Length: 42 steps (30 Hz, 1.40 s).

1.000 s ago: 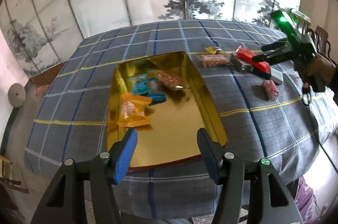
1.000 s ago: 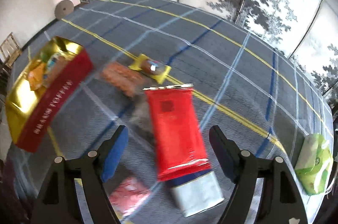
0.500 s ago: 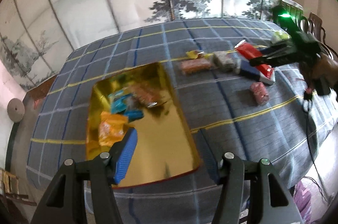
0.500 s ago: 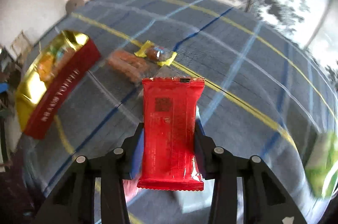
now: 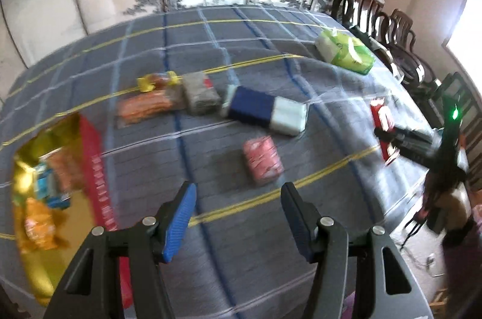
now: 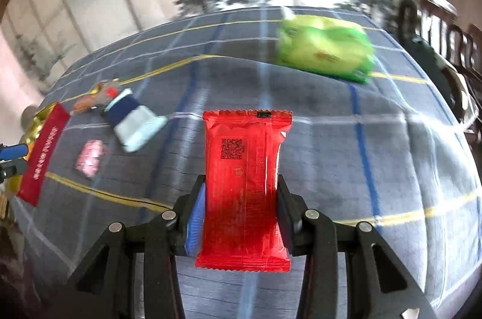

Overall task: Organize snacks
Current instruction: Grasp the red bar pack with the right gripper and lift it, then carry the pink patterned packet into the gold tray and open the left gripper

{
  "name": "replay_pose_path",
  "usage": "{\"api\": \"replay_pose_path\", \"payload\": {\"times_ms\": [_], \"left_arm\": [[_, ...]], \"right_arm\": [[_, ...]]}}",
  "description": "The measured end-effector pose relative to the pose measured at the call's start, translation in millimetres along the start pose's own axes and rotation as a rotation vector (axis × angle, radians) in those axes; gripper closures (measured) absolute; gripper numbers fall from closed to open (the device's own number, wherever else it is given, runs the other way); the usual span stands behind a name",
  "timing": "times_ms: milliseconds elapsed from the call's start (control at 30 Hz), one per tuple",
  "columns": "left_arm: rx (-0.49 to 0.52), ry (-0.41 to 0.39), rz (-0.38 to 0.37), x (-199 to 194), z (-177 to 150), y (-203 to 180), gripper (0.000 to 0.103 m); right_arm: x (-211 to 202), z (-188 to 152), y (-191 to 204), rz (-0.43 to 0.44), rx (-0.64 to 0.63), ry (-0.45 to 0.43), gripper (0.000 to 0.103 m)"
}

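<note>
Right gripper (image 6: 241,213) clamped on flat red foil snack packet (image 6: 245,183), long axis pointing forward; gold-lined red box (image 6: 42,150) far off leftward, nearer the wide-open, empty left gripper (image 5: 238,216)

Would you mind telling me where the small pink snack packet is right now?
In the left wrist view the pink snack packet lies on the tablecloth just ahead of the open left gripper, nearer than the blue and white pack.
</note>
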<state>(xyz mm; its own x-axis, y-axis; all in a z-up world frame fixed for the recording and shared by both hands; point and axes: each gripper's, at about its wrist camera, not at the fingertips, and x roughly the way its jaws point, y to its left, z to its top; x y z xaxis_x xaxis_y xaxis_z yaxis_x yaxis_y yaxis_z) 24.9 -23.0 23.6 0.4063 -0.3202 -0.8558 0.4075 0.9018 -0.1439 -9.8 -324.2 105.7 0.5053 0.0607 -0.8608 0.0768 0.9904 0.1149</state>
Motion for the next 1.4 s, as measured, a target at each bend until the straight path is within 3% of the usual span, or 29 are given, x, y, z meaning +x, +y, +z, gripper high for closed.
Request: {"api": "replay_pose_path", "payload": {"times_ms": [167,233,333,567,600,667,733,833,1200,1400], "left_arm": [[0.038,0.057,0.017,36.5,21.6,-19.4,0.043],[0.055,0.078,0.064,51.4,27.0,-23.8,0.043],[0.058,0.134,0.064,73.1,29.5,-25.8,0.043],[0.018,0.142,0.097,97.2,32.8,-24.3,0.043],[0.017,0.155,0.106,101.7,32.7,-24.6,0.048],[-0.004,0.187,0.062,109.1,30.6,-22.7,0.073],[0.025,0.158,0.109,108.9,27.6,-27.4,0.075],[0.049,0.155,0.156,105.1,23.0,-34.8,0.075],[-0.030,0.087,0.083,32.2,-8.2,-37.2,0.075],[-0.105,0.022,0.077,-20.2,-20.4,-8.7,0.075]], "right_arm": [[15.4,-6.2,-21.5,-0.023,0.080,-0.008,0.064],[17.2,-7.1,-21.2,-0.030,0.077,-0.029,0.064],[21.1,-7.5,-18.0,-0.034,0.064,-0.049,0.064],[20.2,-7.1,-20.7,-0.004,0.075,-0.056,0.064],[20.2,-7.1,-21.2,0.000,0.078,-0.057,0.064],[19.7,-7.0,-22.5,0.007,0.084,-0.060,0.064],[19.5,-7.3,-23.2,0.012,0.090,-0.062,0.064],[20.0,-7.2,-23.0,0.008,0.087,-0.062,0.064],[20.2,-7.7,-18.8,-0.036,0.070,-0.059,0.064],[20.6,-7.7,-14.6,-0.058,0.054,-0.055,0.064]]}}
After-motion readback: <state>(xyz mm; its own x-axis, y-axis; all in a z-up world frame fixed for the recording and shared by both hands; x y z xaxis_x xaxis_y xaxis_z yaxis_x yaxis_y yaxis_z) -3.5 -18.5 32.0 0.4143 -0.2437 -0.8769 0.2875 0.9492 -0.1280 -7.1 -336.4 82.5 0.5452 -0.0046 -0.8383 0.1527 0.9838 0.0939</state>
